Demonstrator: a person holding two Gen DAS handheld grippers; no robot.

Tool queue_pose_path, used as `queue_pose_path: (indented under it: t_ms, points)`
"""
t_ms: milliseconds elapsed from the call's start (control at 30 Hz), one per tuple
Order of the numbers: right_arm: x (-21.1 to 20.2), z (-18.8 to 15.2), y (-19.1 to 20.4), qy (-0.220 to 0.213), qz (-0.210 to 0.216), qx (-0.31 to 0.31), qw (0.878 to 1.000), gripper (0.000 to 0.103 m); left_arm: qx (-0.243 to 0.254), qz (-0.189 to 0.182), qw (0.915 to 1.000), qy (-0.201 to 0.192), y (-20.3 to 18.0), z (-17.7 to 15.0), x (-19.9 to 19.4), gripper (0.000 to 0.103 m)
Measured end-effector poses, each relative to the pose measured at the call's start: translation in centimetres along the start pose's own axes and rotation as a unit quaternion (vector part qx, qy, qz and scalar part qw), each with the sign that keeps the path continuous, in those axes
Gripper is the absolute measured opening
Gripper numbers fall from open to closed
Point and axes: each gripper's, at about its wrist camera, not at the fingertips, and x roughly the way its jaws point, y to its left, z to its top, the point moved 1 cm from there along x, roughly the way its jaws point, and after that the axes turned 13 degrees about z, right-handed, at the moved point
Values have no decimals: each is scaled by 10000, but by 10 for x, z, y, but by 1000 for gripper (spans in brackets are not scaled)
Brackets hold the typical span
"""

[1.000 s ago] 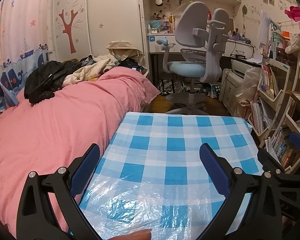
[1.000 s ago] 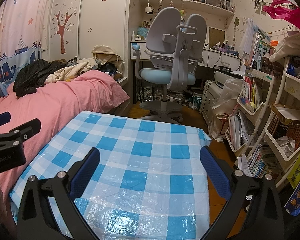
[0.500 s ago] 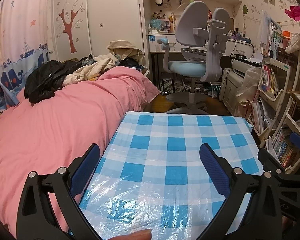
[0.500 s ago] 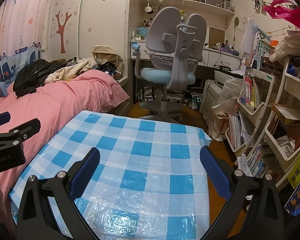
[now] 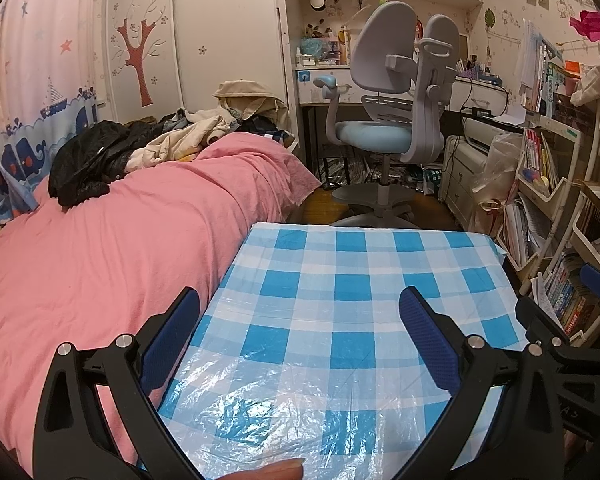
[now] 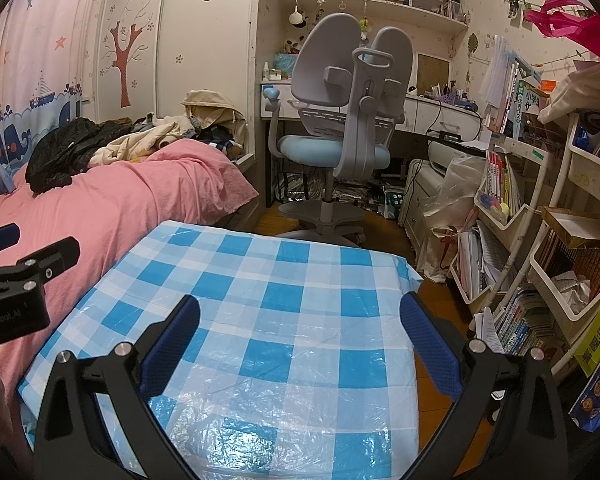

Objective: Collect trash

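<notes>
A small table with a blue-and-white checked plastic cloth point(image 5: 340, 320) fills the foreground of both views point(image 6: 280, 320). I see no trash item on it. My left gripper point(image 5: 300, 320) is open and empty, held over the table's left half. My right gripper point(image 6: 300, 324) is open and empty over the table's right half. The right gripper shows at the right edge of the left wrist view point(image 5: 572, 328). The left gripper shows at the left edge of the right wrist view point(image 6: 24, 280).
A bed with a pink cover point(image 5: 120, 232) runs along the table's left, with piled clothes point(image 5: 152, 144) at its far end. A grey-and-blue desk chair point(image 6: 340, 132) stands beyond the table. White shelves of books point(image 6: 540, 264) crowd the right side.
</notes>
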Motion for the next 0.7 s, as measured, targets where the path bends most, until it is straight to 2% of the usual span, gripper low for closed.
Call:
queue_pose_path:
  t_ms: [700]
  points:
    - [2,-5,-8,42,-11,30,10000,96,70,39,10000,35,-3,-3,1,96]
